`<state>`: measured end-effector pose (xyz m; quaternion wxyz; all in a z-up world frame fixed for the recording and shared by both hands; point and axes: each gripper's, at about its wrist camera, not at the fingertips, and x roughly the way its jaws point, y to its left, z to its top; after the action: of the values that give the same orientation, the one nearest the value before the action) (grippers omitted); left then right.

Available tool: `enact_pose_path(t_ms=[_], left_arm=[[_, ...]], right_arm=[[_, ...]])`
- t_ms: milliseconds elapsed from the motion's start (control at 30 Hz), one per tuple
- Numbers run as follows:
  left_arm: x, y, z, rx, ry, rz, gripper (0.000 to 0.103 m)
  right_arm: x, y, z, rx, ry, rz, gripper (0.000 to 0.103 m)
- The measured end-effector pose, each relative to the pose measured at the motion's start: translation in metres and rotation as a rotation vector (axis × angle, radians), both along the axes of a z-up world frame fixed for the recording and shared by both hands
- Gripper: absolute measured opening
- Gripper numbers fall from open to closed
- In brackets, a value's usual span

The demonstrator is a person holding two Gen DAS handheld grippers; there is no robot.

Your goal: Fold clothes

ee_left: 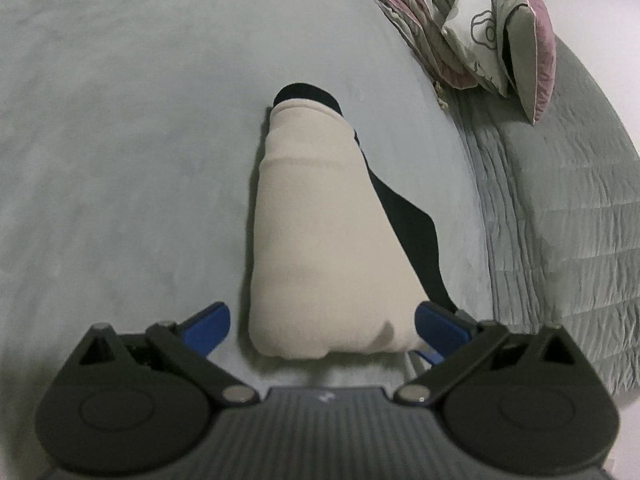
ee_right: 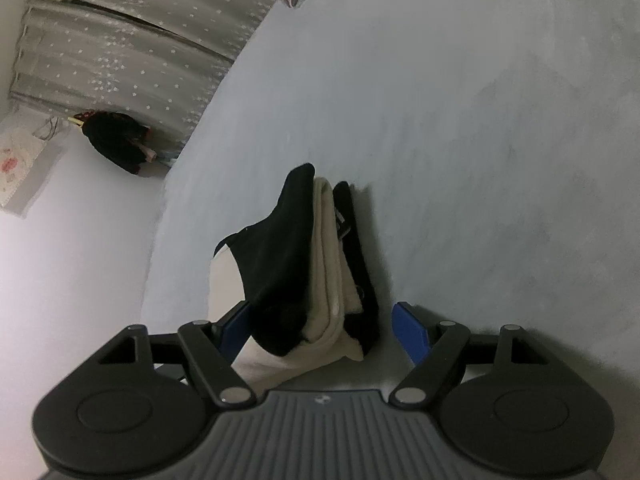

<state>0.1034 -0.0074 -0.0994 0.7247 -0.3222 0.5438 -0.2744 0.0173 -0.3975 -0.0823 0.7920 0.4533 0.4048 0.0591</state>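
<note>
Where our two grippers meet the bed (ee_left: 120, 160), we list, nearest first: left gripper (ee_left: 322, 326), jaws spread wide astride the near end of the folded cream-and-black garment (ee_left: 316, 248), gripping nothing; right gripper (ee_right: 326, 326), jaws likewise wide about the same bundle's layered edge, holding nothing. Garment lies compact, in layers, on the sheet. We judge folding far along; another fold or release both fit. Beyond: rolled bedding (ee_left: 464, 28), curtain (ee_right: 132, 40).
</note>
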Motion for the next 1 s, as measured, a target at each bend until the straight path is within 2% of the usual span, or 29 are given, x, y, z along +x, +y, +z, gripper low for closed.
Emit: enact_pose_path(t_ms=[167,500,667,767,800,833,900,1000], left_arm=[[0.007,-0.002,-0.003,-0.009,-0.009,0.028,0.103],[0.018,-0.008,-0.012,-0.005,-0.054,0.060,0.099],[0.022,-0.008,-0.016,-0.005,-0.093,0.112,0.087],[0.026,-0.011,-0.020,0.003,-0.129,0.141,0.069],[0.027,-0.013,-0.021,0.009,-0.142,0.150,0.061],[0.028,-0.013,-0.023,0.015,-0.152,0.155,0.058],[0.026,-0.016,-0.020,0.036,-0.176,0.154,0.053],[0.026,-0.025,-0.009,0.069,-0.213,0.145,0.047]], right_arm=[[-0.002,0.000,-0.006,0.070,0.053,-0.009,0.077],[0.013,-0.002,-0.021,0.122,0.040,-0.028,0.077],[0.030,0.001,-0.032,0.134,-0.007,-0.034,0.076],[0.042,0.008,-0.033,0.100,-0.031,-0.025,0.071],[0.046,0.011,-0.033,0.086,-0.042,-0.025,0.066],[0.048,0.014,-0.034,0.074,-0.049,-0.029,0.063],[0.052,0.017,-0.034,0.062,-0.063,-0.036,0.051],[0.054,0.016,-0.025,0.073,-0.086,-0.047,0.044]])
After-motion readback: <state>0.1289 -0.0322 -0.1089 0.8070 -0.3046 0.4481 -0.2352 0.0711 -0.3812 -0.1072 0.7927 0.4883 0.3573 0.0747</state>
